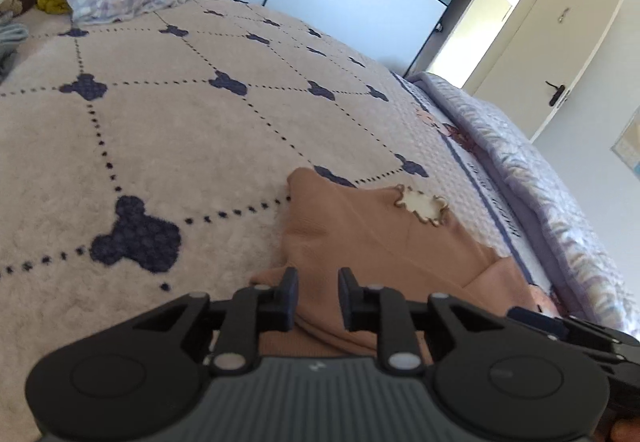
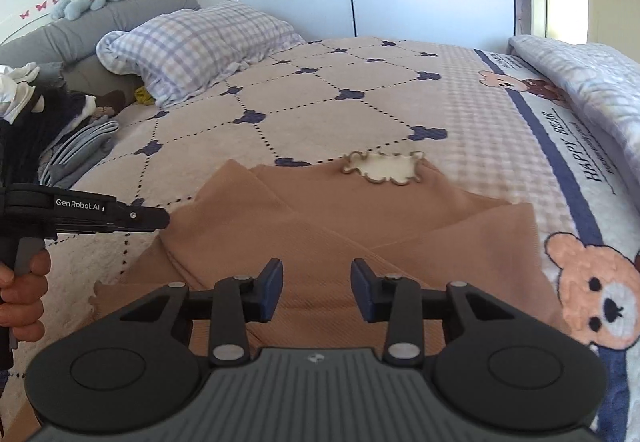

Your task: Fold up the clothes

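Your left claw (image 1: 318, 300) hangs with a narrow gap over the near left part of the tan garment (image 2: 340, 238), gripping nothing. The garment lies partly folded on the bed (image 2: 340, 109). Your right claw (image 2: 316, 292) stands open above its near edge.

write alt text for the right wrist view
A partly folded tan garment with a white lace collar lies on a pink bed cover. The right gripper hovers open above it; the left gripper enters from the left edge.
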Motion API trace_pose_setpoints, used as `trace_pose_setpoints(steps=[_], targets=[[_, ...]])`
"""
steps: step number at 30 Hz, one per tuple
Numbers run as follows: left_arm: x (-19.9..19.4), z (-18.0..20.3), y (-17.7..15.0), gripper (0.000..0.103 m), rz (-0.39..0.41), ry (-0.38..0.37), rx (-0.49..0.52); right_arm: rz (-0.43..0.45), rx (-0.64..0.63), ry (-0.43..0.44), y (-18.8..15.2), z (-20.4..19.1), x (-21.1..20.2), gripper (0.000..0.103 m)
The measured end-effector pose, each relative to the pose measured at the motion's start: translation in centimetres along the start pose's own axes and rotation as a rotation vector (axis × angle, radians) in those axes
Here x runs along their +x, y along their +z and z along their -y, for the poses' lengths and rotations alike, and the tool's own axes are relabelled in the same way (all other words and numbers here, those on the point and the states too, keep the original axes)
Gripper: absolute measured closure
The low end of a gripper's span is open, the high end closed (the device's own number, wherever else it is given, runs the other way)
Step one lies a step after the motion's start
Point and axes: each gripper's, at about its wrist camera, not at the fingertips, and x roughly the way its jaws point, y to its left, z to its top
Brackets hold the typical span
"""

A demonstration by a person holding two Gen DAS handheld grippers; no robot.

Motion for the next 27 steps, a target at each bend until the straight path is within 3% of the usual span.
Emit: trace_pose_setpoints(steps=[2, 3, 6, 8, 10, 11, 12, 13, 18, 21, 23, 24, 27], targets=[[1.1, -0.4, -0.4, 0.083, -0.035, 0.016, -0.036, 0.026, 0.023, 0.086, 1.2, -0.7, 0.6, 0.082], [1.5, -0.7, -0.5, 0.089, -0.044, 0.029, -0.054, 0.035, 0.033, 0.129, 1.9, -1.2, 1.1, 0.085], [1.2, -1.9, -0.4, 0.093, -0.046, 0.013, -0.125, 0.018, -0.019, 0.231, 4.5, -3.7, 3.7, 0.085], [1.2, -2.6, -0.5, 0.100, -0.050, 0.021, -0.141, -0.054, -0.087, 0.308, 6.1, -5.6, 6.9, 0.085], [1.4, -2.8, -0.7, 0.100, -0.052, 0.021, -0.146, -0.184, -0.175, 0.358, 7.0, -7.3, 11.0, 0.086], [1.5, -2.8, -0.7, 0.100, -0.054, 0.024, -0.142, -0.257, -0.232, 0.329, 6.9, -8.1, 13.3, 0.089], [1.7, -2.7, -0.8, 0.100, -0.065, 0.049, -0.133, -0.332, -0.299, 0.257, 6.4, -8.8, 15.7, 0.103], [1.8, -2.7, -0.9, 0.100, -0.066, 0.062, -0.123, -0.357, -0.316, 0.229, 6.4, -9.0, 17.1, 0.103], [2.0, -2.5, -0.7, 0.100, -0.070, 0.071, -0.112, -0.259, -0.129, 0.200, 7.7, -6.7, 19.3, 0.103], [1.8, -2.6, -0.7, 0.100, -0.071, 0.072, -0.110, -0.211, -0.161, 0.181, 7.3, -7.2, 19.0, 0.103], [1.6, -2.8, -0.6, 0.100, -0.076, 0.069, -0.121, -0.118, -0.162, 0.115, 7.6, -8.0, 17.1, 0.101], [1.4, -3.0, -0.5, 0.100, -0.079, 0.067, -0.134, -0.085, -0.139, 0.122, 7.7, -8.0, 16.0, 0.098], [0.8, -3.8, -0.1, 0.100, -0.073, 0.059, -0.173, -0.106, -0.045, 0.244, 7.5, -6.9, 14.0, 0.098]])
